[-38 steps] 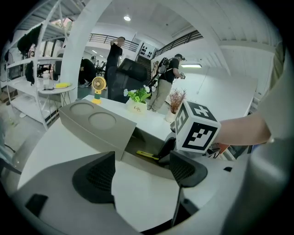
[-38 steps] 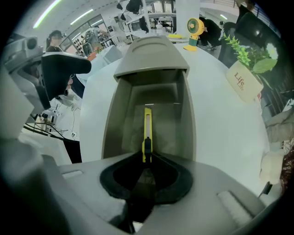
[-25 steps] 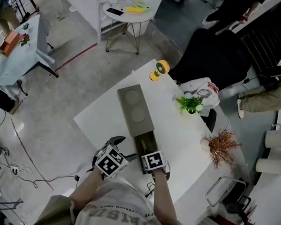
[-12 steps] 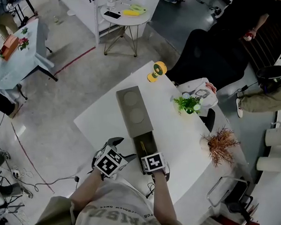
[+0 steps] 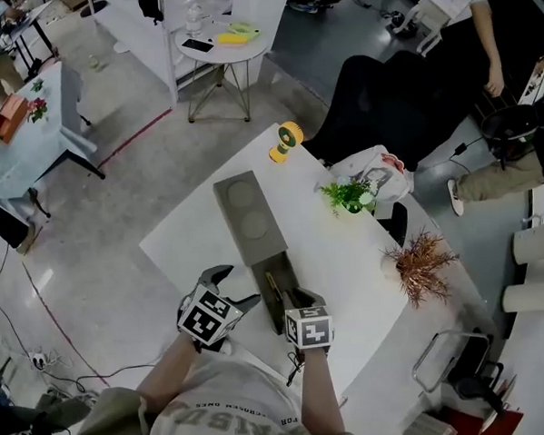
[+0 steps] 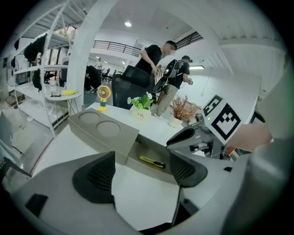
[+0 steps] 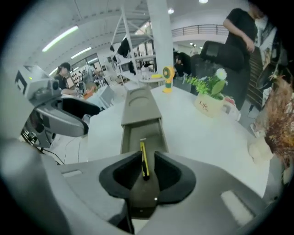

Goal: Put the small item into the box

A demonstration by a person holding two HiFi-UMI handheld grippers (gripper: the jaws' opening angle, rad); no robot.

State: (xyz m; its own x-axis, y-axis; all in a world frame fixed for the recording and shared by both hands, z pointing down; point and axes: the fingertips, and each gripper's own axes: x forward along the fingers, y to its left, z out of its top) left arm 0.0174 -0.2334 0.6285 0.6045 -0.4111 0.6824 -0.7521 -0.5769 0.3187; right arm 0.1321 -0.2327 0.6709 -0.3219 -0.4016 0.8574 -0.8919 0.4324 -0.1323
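Note:
A long grey box [image 5: 240, 214] lies on the white table with its drawer [image 5: 287, 304] pulled out toward me. A small yellow utility knife [image 5: 273, 289] lies flat inside the drawer [image 6: 138, 153], loose. My right gripper [image 5: 295, 299] hangs above the drawer's near end, pointing steeply down. Its jaws stand a narrow gap apart with nothing pressed between them; the knife [image 7: 144, 160] shows through the gap, well below. My left gripper [image 5: 233, 289] is wide open over bare table left of the drawer, holding nothing. In the left gripper view the right gripper [image 6: 186, 136] hovers clear of the knife [image 6: 151, 161].
A yellow desk fan [image 5: 286, 140] stands at the table's far corner. A potted green plant [image 5: 348, 196] and a dried brown plant [image 5: 418, 263] stand to the right. The table [image 5: 182, 235] ends close to my left gripper. People and a dark chair are beyond the table.
My right gripper has lifted up from the drawer's near end and tipped more steeply. The knife stays in the drawer. The left gripper has hardly moved.

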